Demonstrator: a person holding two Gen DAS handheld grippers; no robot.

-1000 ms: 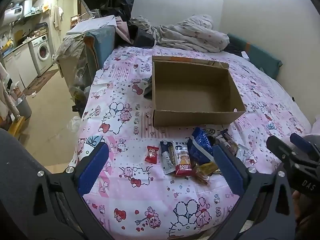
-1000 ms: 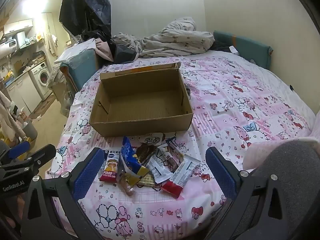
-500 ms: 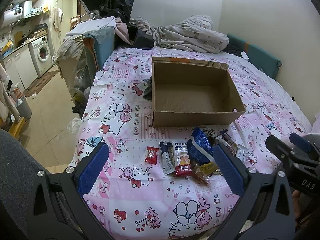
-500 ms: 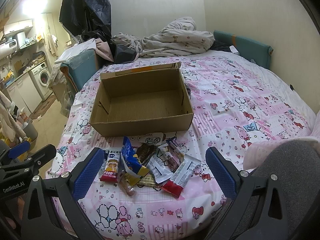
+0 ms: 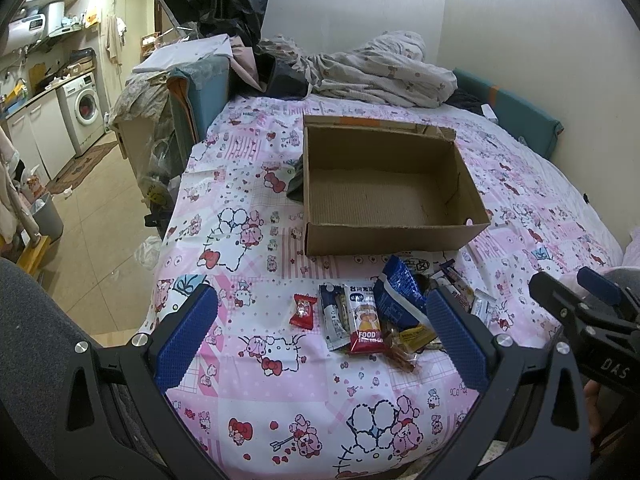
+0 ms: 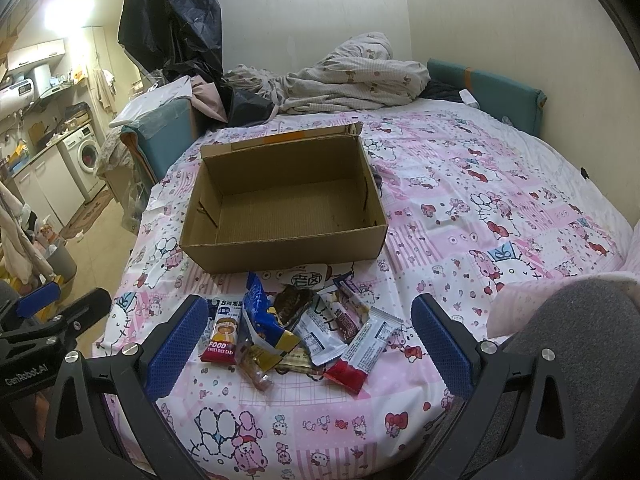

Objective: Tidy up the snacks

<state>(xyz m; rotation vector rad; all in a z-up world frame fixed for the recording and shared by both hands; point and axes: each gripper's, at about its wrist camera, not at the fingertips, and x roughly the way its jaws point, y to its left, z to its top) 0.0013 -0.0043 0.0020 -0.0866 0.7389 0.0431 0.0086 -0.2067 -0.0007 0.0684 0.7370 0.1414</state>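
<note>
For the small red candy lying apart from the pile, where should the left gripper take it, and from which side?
Grip the small red candy across its narrow middle, coming straight down from above with the left gripper. It lies flat on the bedsheet, clear of the snack pile, its crimped ends pointing toward and away from the cardboard box, so its long sides are probably free.

Brown box (image 5: 384, 236), pink cartoon-print bedsheet (image 5: 280, 380)

Left gripper (image 5: 320, 336), right gripper (image 6: 306, 338): jaws wide, empty.
</note>
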